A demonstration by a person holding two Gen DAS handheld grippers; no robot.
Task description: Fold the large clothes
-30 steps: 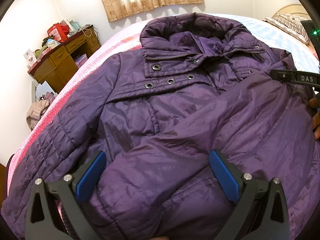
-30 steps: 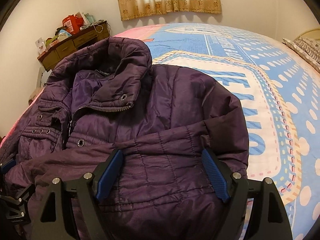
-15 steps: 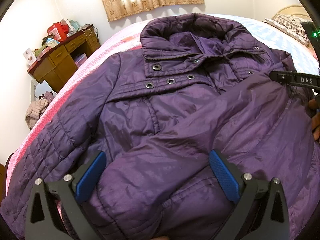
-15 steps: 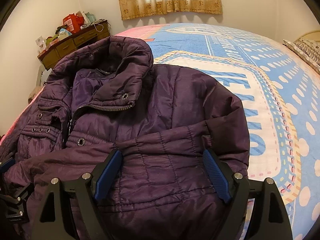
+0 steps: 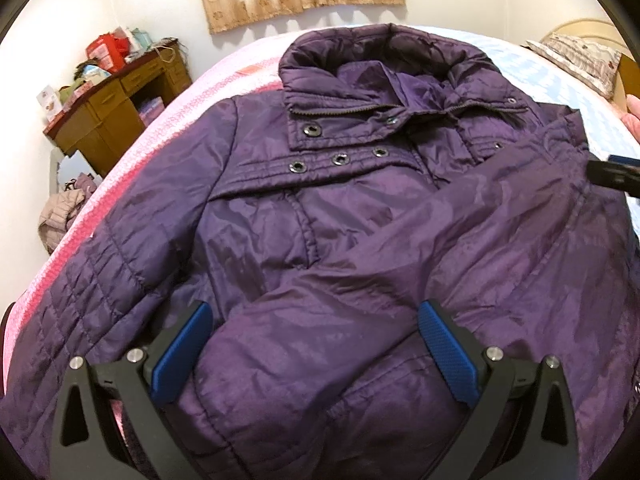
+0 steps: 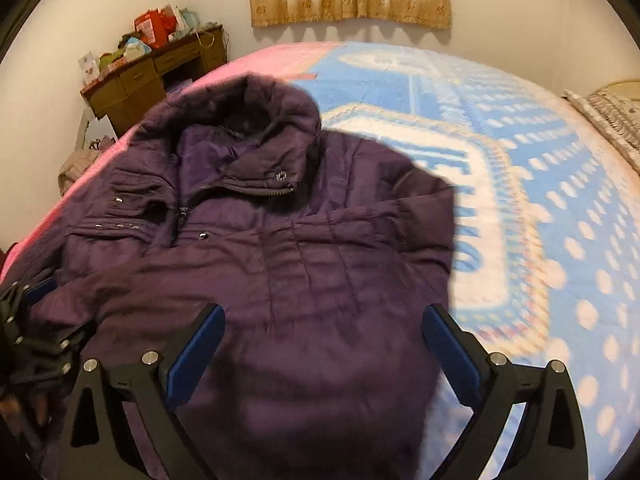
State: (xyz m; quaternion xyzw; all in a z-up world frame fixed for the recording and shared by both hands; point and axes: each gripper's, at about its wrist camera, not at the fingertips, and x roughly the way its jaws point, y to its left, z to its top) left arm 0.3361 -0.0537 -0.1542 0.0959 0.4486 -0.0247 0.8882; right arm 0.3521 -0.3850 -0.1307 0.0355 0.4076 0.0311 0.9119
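Left gripper (image 5: 314, 354) spread wide over the folded-over sleeve (image 5: 400, 288), gripping nothing. Right gripper (image 6: 322, 354) also wide, empty, above the purple jacket (image 6: 280, 248) hem. Jacket lies flat on the bed (image 6: 540, 184), collar far. Open blue blanket beyond its right edge; desk (image 6: 148, 80) by the wall.
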